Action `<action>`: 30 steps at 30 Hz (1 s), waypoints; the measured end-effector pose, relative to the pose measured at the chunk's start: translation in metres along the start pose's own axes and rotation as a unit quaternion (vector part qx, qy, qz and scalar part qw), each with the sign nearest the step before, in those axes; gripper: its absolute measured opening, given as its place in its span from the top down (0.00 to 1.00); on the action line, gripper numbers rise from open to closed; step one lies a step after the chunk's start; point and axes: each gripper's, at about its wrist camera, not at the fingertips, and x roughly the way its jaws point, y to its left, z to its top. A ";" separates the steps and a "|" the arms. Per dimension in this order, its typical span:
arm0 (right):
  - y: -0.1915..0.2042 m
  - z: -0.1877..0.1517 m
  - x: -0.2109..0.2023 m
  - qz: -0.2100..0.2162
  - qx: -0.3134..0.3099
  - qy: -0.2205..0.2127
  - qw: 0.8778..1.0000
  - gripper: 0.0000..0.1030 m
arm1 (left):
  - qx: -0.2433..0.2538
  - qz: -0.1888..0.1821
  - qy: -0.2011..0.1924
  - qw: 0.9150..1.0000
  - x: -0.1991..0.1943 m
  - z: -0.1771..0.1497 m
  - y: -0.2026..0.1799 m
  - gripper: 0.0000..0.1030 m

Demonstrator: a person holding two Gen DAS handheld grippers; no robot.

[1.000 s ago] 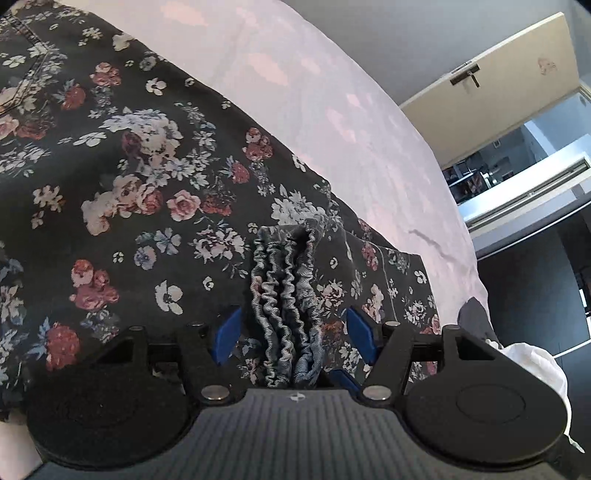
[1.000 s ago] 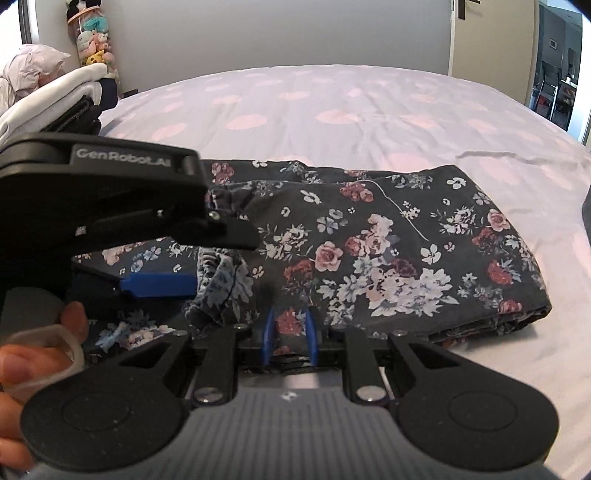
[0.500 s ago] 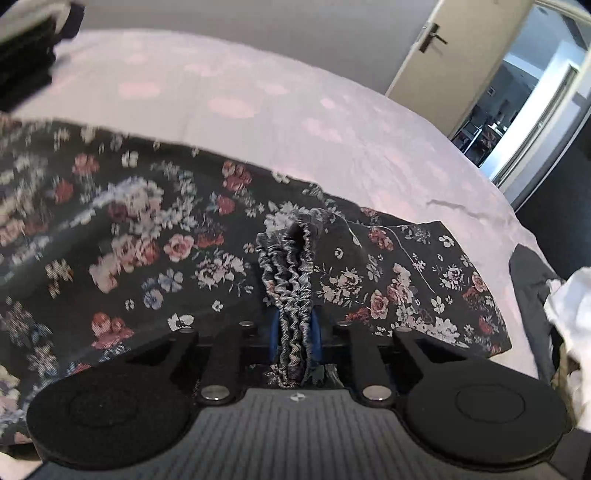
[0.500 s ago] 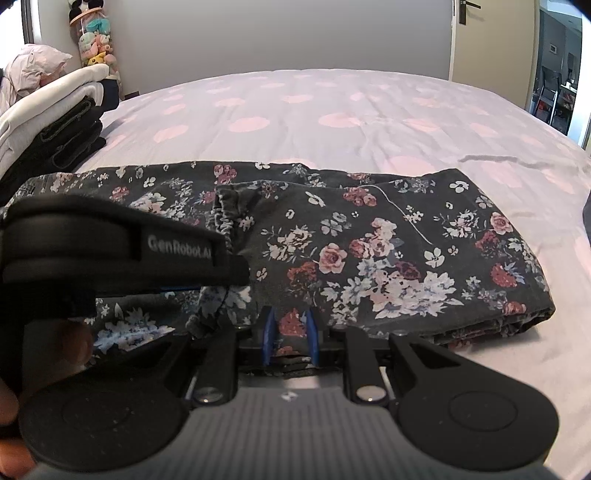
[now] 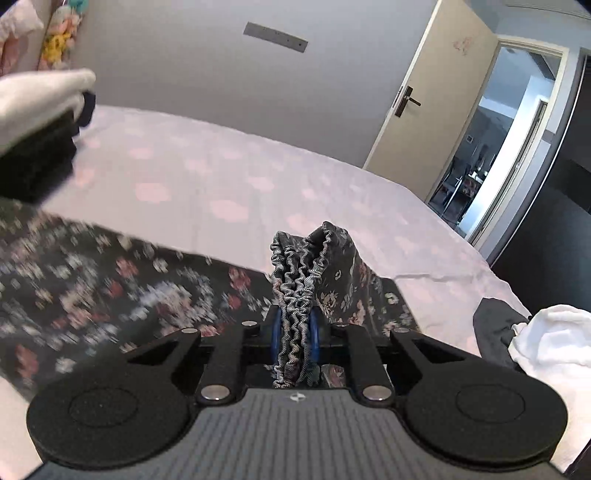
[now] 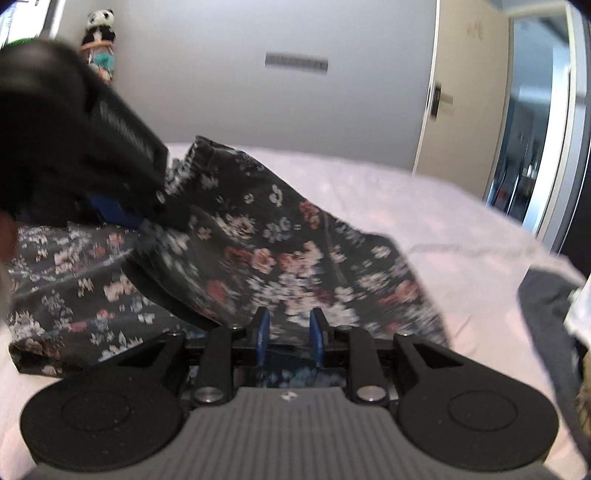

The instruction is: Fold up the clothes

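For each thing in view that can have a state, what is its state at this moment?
Dark floral garment with gathered elastic waistband: waistband end lifted off the bed, the rest lying flat.
Left gripper: shut on the waistband.
Right gripper: jaws opening, floral fabric between the blue pads.
Beige door with metal handle: open.
Stack of white and black folded clothes: folded, on the bed.
White cloth: crumpled, unfolded.

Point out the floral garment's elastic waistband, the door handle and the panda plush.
Elastic waistband (image 5: 295,291): left wrist view, ruffled band above the fingers.
Door handle (image 5: 408,99): left wrist view, lever.
Panda plush (image 6: 99,20): right wrist view, head.
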 end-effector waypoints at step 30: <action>0.019 -0.007 -0.018 -0.083 -0.089 -0.057 0.991 0.72 | 0.000 0.160 0.042 0.986 -0.082 0.118 0.223 0.83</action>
